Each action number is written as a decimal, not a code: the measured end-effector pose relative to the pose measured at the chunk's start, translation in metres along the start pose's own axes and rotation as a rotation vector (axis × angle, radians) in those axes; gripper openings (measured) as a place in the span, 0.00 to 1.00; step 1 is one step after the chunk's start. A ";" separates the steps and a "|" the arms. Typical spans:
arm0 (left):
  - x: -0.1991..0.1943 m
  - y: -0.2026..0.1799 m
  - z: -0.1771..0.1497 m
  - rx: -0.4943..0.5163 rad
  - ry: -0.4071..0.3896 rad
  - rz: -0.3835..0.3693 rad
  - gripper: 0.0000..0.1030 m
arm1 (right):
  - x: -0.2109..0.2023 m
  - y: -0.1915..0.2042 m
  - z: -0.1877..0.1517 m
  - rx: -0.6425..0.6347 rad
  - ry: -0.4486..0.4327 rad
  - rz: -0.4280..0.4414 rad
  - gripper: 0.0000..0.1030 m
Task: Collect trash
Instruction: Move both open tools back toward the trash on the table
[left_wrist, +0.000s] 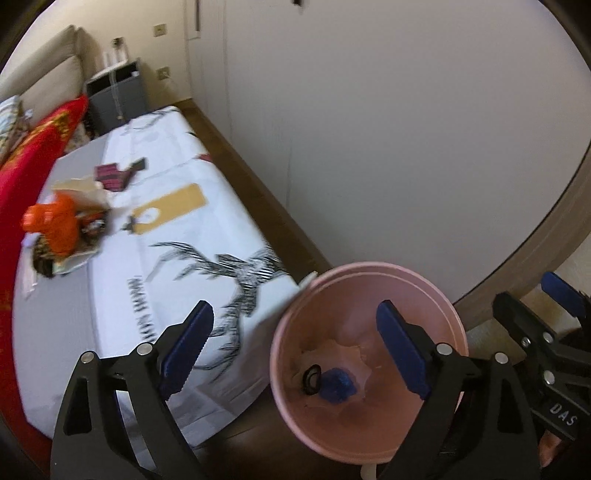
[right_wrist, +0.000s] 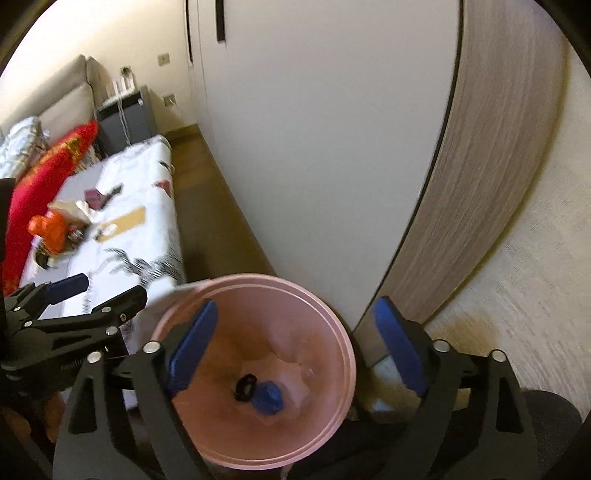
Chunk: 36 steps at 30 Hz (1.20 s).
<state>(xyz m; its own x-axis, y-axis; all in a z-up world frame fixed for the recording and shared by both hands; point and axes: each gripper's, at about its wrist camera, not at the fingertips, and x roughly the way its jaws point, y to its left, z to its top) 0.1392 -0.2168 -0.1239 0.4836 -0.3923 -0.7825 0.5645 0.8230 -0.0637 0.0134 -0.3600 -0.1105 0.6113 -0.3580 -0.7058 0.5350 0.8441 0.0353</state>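
The pink bin (right_wrist: 332, 369) stands hemmed between bed (right_wrist: 147, 229) and wardrobe (right_wrist: 314, 166), its mouth open from above.

Soft, even indoor light; both fisheye views bend at dark rims, with slight motion blur throughout.

**Colours around your bin**

You have a pink bin (left_wrist: 369, 280) holding a blue crumpled scrap (left_wrist: 338, 384) and a black ring (left_wrist: 312, 379). The bedspread (left_wrist: 155, 266) is white with black antler print; an orange bottle (left_wrist: 55, 221) lies beside a red quilt (left_wrist: 22, 173).
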 end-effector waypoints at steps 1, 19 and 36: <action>-0.009 0.004 0.001 -0.007 -0.016 0.012 0.84 | -0.006 0.001 0.002 0.007 -0.010 0.014 0.86; -0.160 0.071 -0.015 -0.095 -0.256 0.232 0.85 | -0.096 0.068 0.010 -0.097 -0.189 0.278 0.89; -0.195 0.135 0.004 -0.174 -0.398 0.402 0.91 | -0.102 0.121 0.032 -0.162 -0.263 0.355 0.89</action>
<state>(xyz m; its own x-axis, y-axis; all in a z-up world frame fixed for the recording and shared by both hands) 0.1236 -0.0306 0.0227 0.8698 -0.1317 -0.4755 0.1829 0.9811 0.0628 0.0344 -0.2345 -0.0121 0.8781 -0.1067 -0.4664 0.1806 0.9766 0.1165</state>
